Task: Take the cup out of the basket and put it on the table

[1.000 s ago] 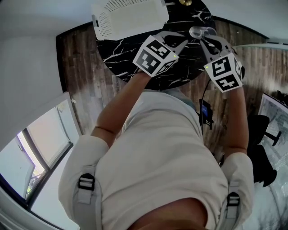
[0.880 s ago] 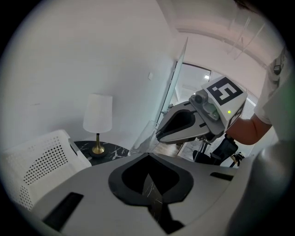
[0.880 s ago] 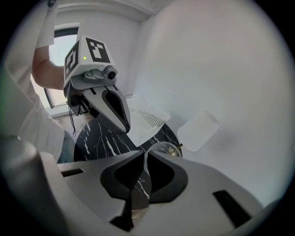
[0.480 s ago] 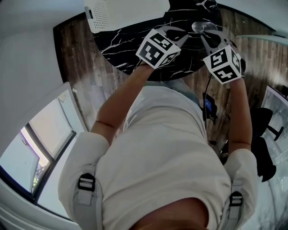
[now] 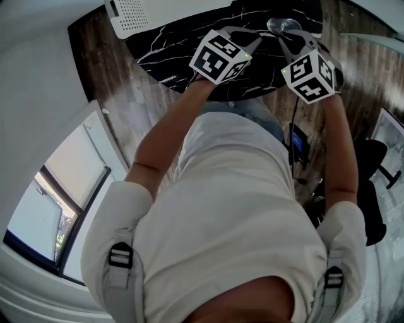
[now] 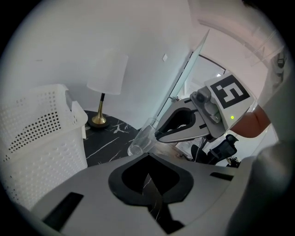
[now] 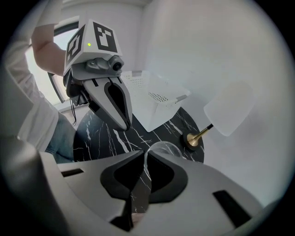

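A clear glass cup (image 5: 281, 25) hangs tilted over the right part of the black marble table (image 5: 169, 50), with my right gripper (image 5: 285, 35) shut on its rim. The right gripper view shows the rim (image 7: 166, 148) pinched between the right gripper's (image 7: 146, 155) jaws. From the left gripper view, the cup (image 6: 141, 140) slants down from the right gripper (image 6: 156, 136). My left gripper (image 5: 256, 40) hovers just left of the cup, shut and holding nothing. The white perforated basket (image 5: 136, 11) stands at the table's far left.
A lamp with a brass base (image 7: 191, 140) and a white shade (image 6: 108, 73) stands at the back of the table, beside the basket (image 6: 41, 138). Wooden floor (image 5: 126, 101) surrounds the round table. A dark office chair (image 5: 372, 189) is at the right.
The table, basket and both grippers have slid up in the head view. The right gripper has kept hold of the cup, and the two grippers stay side by side.
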The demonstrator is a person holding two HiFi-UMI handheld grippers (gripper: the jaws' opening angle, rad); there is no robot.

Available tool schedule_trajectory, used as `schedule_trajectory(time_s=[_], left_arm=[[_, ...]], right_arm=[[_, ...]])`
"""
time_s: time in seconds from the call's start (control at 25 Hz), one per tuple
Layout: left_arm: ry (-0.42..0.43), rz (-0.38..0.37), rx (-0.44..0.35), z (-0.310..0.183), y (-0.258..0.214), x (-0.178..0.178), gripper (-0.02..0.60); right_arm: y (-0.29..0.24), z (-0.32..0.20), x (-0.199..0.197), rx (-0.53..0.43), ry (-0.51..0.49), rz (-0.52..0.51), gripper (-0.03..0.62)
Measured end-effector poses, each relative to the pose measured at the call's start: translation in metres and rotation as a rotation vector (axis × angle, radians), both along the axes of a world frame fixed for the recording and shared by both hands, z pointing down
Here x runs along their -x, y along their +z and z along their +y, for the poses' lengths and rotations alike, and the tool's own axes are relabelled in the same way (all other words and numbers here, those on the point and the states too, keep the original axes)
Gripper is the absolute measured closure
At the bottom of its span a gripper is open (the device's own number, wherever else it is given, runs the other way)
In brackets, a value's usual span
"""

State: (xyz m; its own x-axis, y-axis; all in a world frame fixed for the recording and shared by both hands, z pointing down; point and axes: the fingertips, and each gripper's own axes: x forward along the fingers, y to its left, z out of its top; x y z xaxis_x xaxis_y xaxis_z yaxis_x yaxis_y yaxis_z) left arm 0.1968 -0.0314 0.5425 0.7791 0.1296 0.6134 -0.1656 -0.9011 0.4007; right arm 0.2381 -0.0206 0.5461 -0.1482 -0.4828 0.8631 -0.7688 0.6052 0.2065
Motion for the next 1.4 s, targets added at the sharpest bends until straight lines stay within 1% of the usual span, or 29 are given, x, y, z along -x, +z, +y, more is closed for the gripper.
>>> schedule_trajectory(time_s=[0.32, 0.68, 1.04, 1.4], left_arm=[[-0.003, -0.04, 0.049, -0.005, 0.041, -0.003, 0.575], [-0.01, -0.069, 0.09, -0.011, 0.068, -0.007, 0.575], [-0.02, -0.09, 0.113, -0.012, 0.085, -0.003, 0.575], [-0.035, -0.1, 0.12, -0.014, 0.092, 0.002, 0.575]], right_arm=[[0.041, -0.004, 0.0, 0.06, -0.024, 0.023, 0.568], [0.071, -0.004, 0.001, 0.108, -0.061, 0.053, 0.568], [0.089, -0.003, 0.008, 0.136, -0.093, 0.063, 0.568], [0.1, -0.002, 0.016, 0.153, -0.115, 0.065, 0.568]])
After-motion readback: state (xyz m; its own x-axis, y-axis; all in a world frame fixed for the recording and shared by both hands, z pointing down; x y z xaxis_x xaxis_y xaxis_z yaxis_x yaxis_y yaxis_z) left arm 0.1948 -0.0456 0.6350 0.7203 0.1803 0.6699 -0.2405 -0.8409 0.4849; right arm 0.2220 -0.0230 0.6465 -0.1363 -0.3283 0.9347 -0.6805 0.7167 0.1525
